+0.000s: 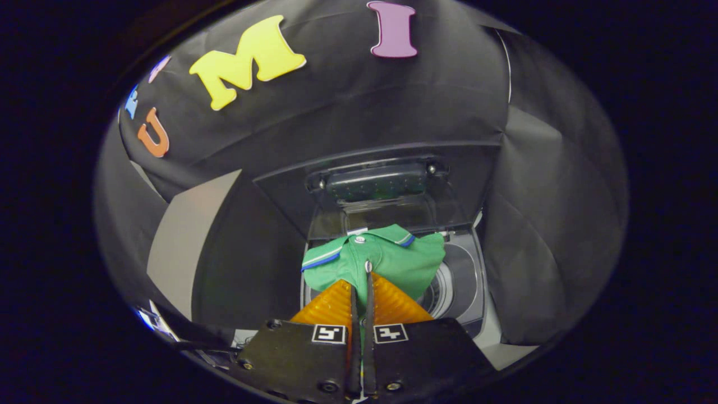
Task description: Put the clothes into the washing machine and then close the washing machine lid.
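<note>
The gripper has both fingers pressed together on a fold of the green polo shirt, clamping the cloth between the tips. The shirt hangs from the tips and spreads just ahead of them, above the open drum of the top-loading washing machine. The washing machine lid stands raised beyond the shirt.
</note>
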The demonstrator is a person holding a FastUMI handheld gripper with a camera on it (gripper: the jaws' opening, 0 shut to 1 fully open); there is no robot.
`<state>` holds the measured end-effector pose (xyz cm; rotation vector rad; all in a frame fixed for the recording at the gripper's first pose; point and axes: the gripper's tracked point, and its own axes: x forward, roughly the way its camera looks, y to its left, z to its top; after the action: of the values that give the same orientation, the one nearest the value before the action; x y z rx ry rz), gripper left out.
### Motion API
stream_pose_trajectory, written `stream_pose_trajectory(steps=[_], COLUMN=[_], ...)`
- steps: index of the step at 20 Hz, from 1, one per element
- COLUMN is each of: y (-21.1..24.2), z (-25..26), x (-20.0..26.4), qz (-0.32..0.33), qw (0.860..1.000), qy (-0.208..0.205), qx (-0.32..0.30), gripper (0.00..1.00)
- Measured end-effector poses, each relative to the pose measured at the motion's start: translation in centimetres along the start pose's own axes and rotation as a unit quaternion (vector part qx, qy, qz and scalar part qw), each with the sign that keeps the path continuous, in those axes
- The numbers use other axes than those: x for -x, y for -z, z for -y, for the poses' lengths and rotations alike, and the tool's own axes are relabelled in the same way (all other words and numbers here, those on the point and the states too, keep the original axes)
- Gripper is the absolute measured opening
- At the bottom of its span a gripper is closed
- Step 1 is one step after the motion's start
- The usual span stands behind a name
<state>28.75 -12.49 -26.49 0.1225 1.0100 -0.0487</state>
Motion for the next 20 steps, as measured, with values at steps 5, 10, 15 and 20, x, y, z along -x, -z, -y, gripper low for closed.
stream_pose_trajectory(steps=[5,10,15,20], y=[1.3,1.8,2.8,3.7], z=[0.2,0.6,1.3,2.1], x=[-3.4,-6.0,-8.1,-10.3], qz=[-0.017,-0.021,-0.027,-0.032], qw=[1.0,0.999,0.998,0.996], qy=[0.013,0.031,0.044,0.066], qx=[0.012,0.017,0.03,0.053], gripper=[0.05,0.05,0.05,0.05])
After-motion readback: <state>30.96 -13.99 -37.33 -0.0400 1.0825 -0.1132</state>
